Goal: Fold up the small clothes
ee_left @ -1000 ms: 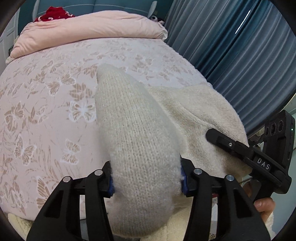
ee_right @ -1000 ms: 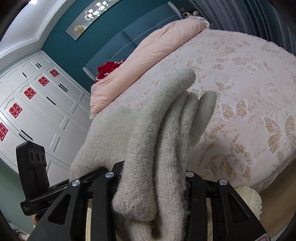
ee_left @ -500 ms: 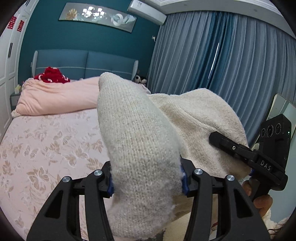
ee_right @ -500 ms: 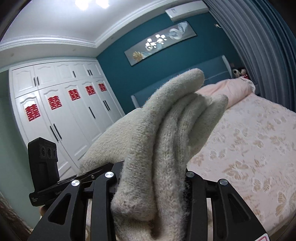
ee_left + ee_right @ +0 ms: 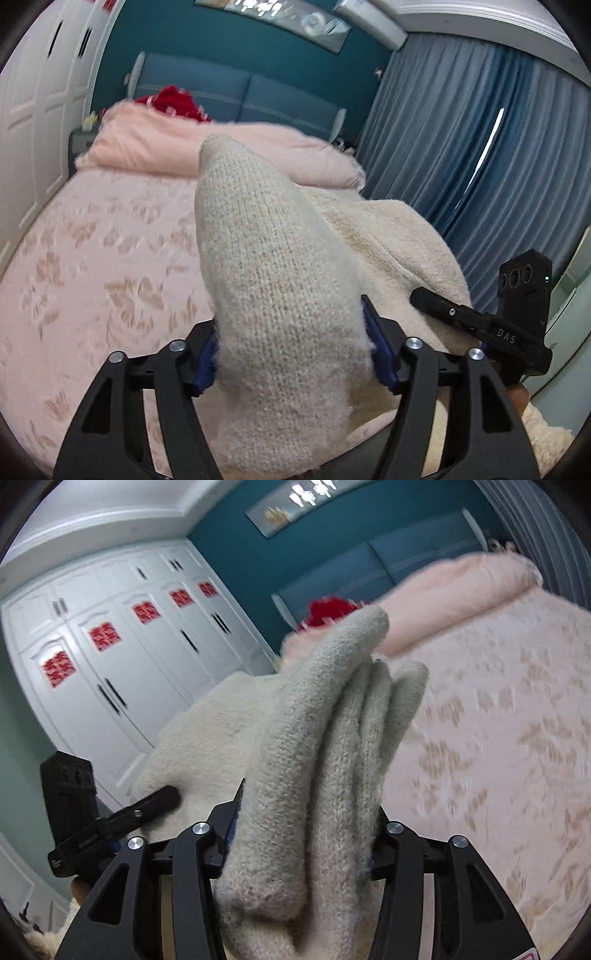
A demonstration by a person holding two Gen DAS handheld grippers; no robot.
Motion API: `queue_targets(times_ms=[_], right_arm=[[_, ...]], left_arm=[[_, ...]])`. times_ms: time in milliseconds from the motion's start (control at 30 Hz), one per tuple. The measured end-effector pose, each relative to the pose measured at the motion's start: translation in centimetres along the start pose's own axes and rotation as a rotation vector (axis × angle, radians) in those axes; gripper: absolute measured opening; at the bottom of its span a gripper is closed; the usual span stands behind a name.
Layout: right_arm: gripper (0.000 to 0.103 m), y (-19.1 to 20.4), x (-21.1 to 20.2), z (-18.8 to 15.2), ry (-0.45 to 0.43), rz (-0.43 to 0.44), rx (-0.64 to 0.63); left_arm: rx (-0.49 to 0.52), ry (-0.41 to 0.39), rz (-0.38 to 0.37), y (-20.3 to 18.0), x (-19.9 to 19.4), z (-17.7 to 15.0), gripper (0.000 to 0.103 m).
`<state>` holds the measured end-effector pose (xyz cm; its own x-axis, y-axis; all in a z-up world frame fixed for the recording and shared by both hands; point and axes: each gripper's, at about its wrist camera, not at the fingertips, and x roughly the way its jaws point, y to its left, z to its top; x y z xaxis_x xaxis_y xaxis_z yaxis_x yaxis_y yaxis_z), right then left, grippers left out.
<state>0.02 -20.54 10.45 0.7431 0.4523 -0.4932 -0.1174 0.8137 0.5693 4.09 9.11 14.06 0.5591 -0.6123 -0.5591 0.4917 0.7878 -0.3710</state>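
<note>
Pink bed [image 5: 92, 280] spreads ahead of both tools. I've got the cream knit garment [image 5: 280, 295] slung between them, above the cover, to lay flat: left tool [image 5: 291, 354] and right tool [image 5: 303, 834] have just been widening, knit between both.

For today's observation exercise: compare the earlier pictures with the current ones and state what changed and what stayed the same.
Both views tipped up, then partly back down toward the bed. The left gripper and right gripper have just been opening their jaws, the cream knit garment still between them. The garment remains bunched between both grippers.
</note>
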Motion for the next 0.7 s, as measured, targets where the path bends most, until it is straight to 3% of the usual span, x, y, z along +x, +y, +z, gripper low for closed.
queue_targets(times_ms=[100,133,200,267,300,333,367,467,533,600,633,667,700], right_arm=[[0.052,-6.3,6.4,-6.7,0.238,-0.23,0.125],[0.052,-7.9,6.7,-8.6,0.272,-0.248,0.172],[0.053,-9.2,5.8,-10.0,0.261,-0.208,0.231],[0.068,-9.2,5.2,-9.3,0.232,-0.218,0.214],[0.073,-9.3,5.4,-8.7,0.224,-0.222,0.199],[0.082,-9.1,5.9,-8.0,0.224,-0.218,0.19],[0.085,-9.2,6.8,-7.5,0.234,-0.211,0.188],[0.085,-10.1,10.9,-6.5,0.306,-0.24,0.202],[0.085,-11.2,13.5,-7.1,0.371,-0.261,0.241],[0.086,-12.3,15.3,-8.4,0.421,-0.228,0.31],[0.076,-12.3,15.4,-8.6,0.399,-0.22,0.316],[0.044,-11.6,15.8,-8.0,0.406,-0.156,0.321],[0.043,-10.7,15.5,-7.2,0.392,-0.163,0.303]], left_arm=[[-0.105,0.186,0.146,6.0,5.9,-7.5,0.068],[-0.134,0.25,0.196,7.5,6.9,-9.5,0.067],[-0.182,0.254,0.18,9.3,6.3,-11.6,0.068],[-0.229,0.226,0.146,10.1,5.3,-11.3,0.077],[-0.267,0.215,0.141,10.5,5.3,-10.7,0.088],[-0.296,0.201,0.133,10.6,4.8,-10.4,0.091],[-0.319,0.192,0.117,10.9,5.2,-9.7,0.092],[-0.378,0.243,0.088,11.6,8.3,-8.9,0.094],[-0.418,0.298,0.103,12.2,10.8,-9.8,0.094],[-0.453,0.37,0.112,13.2,13.3,-11.2,0.091],[-0.475,0.394,0.104,13.6,14.3,-11.8,0.079],[-0.509,0.402,0.061,13.8,14.9,-12.0,0.068],[-0.522,0.396,0.065,13.8,14.8,-11.8,0.061]])
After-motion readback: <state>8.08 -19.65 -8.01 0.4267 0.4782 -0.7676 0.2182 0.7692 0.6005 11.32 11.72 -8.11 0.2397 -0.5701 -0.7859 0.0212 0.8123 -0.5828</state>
